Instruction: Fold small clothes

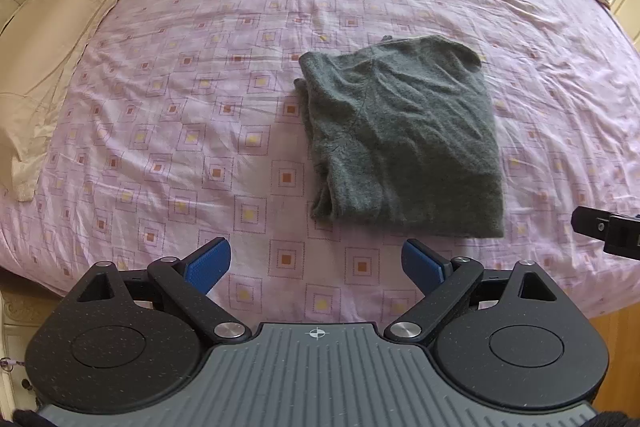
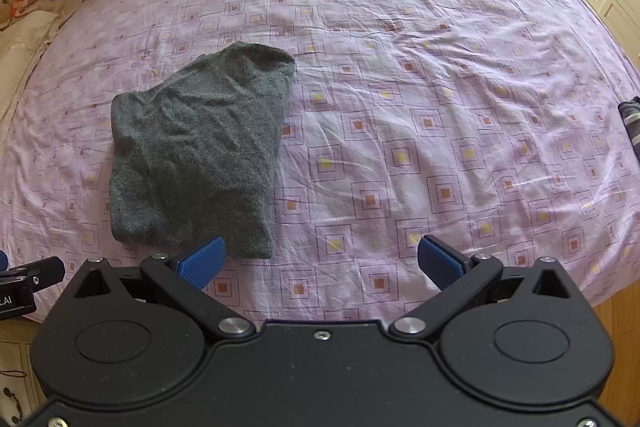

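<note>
Grey sweater (image 2: 196, 151), long axis running 12-to-6 on the bed (image 2: 440, 107), lies at 11 o'clock of the released right claw (image 2: 320, 261), nearer than the released left claw (image 1: 316, 263).

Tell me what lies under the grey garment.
The grey garment lies folded on the pink patterned sheet, which shows all around it. Whatever sits directly beneath the fabric is covered.

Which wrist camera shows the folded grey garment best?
Left wrist: the grey garment lies whole and unobstructed, layered edge visible. In the right wrist view, it sits left, its near edge partly hidden behind a blue finger pad.
</note>
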{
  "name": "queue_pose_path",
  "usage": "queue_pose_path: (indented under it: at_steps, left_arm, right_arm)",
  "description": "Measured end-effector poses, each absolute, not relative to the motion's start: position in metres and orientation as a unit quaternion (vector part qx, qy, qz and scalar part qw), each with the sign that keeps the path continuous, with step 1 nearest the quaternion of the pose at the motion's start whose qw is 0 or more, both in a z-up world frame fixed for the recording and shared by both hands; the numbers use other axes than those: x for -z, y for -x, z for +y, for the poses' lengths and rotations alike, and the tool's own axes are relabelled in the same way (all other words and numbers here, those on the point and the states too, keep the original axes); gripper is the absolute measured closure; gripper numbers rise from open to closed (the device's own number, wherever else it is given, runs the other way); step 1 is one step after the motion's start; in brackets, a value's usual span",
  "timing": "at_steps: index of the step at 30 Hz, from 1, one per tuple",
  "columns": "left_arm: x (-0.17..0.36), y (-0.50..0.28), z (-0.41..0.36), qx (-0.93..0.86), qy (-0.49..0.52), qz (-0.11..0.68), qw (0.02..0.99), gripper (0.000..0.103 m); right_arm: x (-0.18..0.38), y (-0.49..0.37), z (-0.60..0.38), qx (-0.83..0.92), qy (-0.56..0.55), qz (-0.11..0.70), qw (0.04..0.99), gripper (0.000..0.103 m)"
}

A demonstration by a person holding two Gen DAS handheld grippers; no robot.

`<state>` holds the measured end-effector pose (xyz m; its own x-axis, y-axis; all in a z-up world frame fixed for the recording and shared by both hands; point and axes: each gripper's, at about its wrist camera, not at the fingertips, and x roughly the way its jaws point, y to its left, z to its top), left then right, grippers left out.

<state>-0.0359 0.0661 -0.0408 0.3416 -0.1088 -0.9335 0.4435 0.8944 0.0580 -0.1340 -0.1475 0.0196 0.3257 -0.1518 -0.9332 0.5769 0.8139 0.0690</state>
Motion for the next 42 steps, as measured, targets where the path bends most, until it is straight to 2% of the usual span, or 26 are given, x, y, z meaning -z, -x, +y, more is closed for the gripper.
queue_pose_path:
  at_steps: [42]
  left_arm:
    - [0.0429,0.0333,0.0664,0.162,-0.162,0.551,0.802,0.01]
  right_arm:
    - [-0.017,0.1243,-0.1439,0.223,-0.191,0.54,0.789,0.001]
